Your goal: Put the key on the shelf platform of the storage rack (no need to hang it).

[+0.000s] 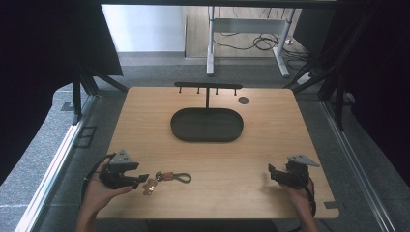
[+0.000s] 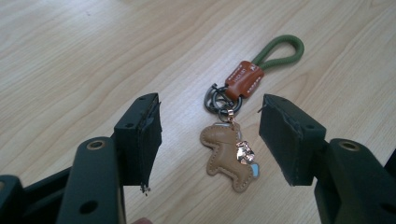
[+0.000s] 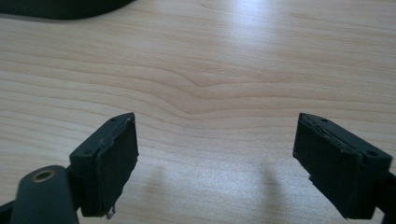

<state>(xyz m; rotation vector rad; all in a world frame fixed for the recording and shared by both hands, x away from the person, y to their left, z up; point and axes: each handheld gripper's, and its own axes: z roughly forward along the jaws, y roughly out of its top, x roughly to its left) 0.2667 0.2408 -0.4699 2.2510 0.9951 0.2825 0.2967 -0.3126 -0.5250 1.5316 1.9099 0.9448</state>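
- The left gripper (image 1: 143, 180), black with a grey three-cornered plate on top, sits near the desk's front left corner, cradled from below in the person's left hand (image 1: 99, 189), whose forearm comes in over the front edge; it lies roughly level and points right along the front edge.
- Its jaws stand wide apart with nothing pressed between them; in the left gripper view (image 2: 210, 135) the keychain lies on the wood in the gap, touching neither pad.
- The keychain (image 1: 167, 178), a tan leather horse-shaped charm on dark metal rings with a brown leather tab and a green cord loop, lies flat just right of the left gripper's tips, near the front edge and left of its middle; the charm end is nearest the jaws, the loop points away towards the right.
- The right gripper (image 1: 271, 170), of the same build, is held low near the front right corner by the right hand (image 1: 300, 191), pointing left towards the desk's middle.
- Its jaws are also wide, over bare wood in the right gripper view (image 3: 215, 154).
- The light wooden desk (image 1: 270, 130) carries, past its centre, a dark oval tray (image 1: 207, 125).
- Behind the tray, close to the far edge, stands a black T-shaped rack with small hooks (image 1: 208, 87).
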